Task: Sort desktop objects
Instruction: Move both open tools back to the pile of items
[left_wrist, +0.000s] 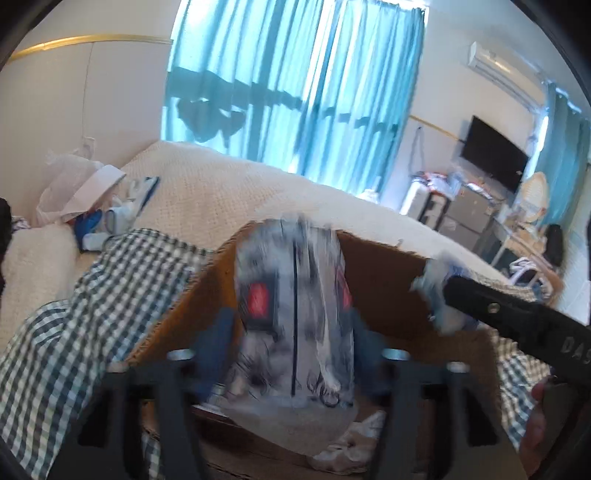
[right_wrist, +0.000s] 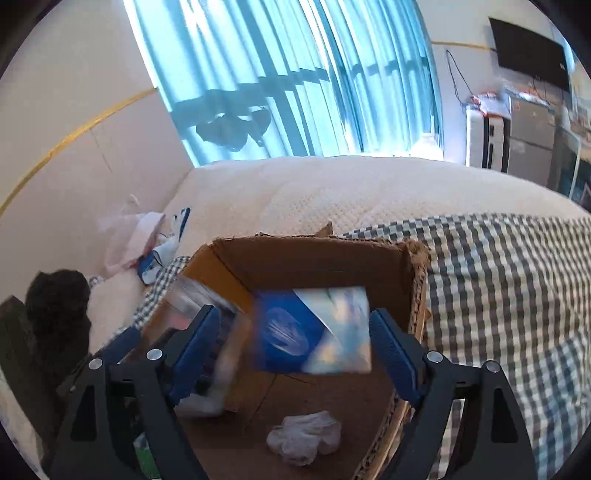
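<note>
Broadly, a cardboard box (right_wrist: 317, 258) sits on a checked cloth (right_wrist: 509, 280) over the bed, and both grippers hang above it in the dropping-off step. Between the spread fingers of the left gripper (left_wrist: 291, 332) a grey plastic packet (left_wrist: 295, 317) shows blurred, seemingly let go; the right gripper (right_wrist: 291, 332), jaws likewise released, frames a blue packet (right_wrist: 314, 328) apart from both pads. A crumpled tissue (right_wrist: 304, 435) lies inside. Next, probably, both draw back for more items.

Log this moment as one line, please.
left claw: open, grey packet between | right claw: open, blue packet between | both over cardboard box
</note>
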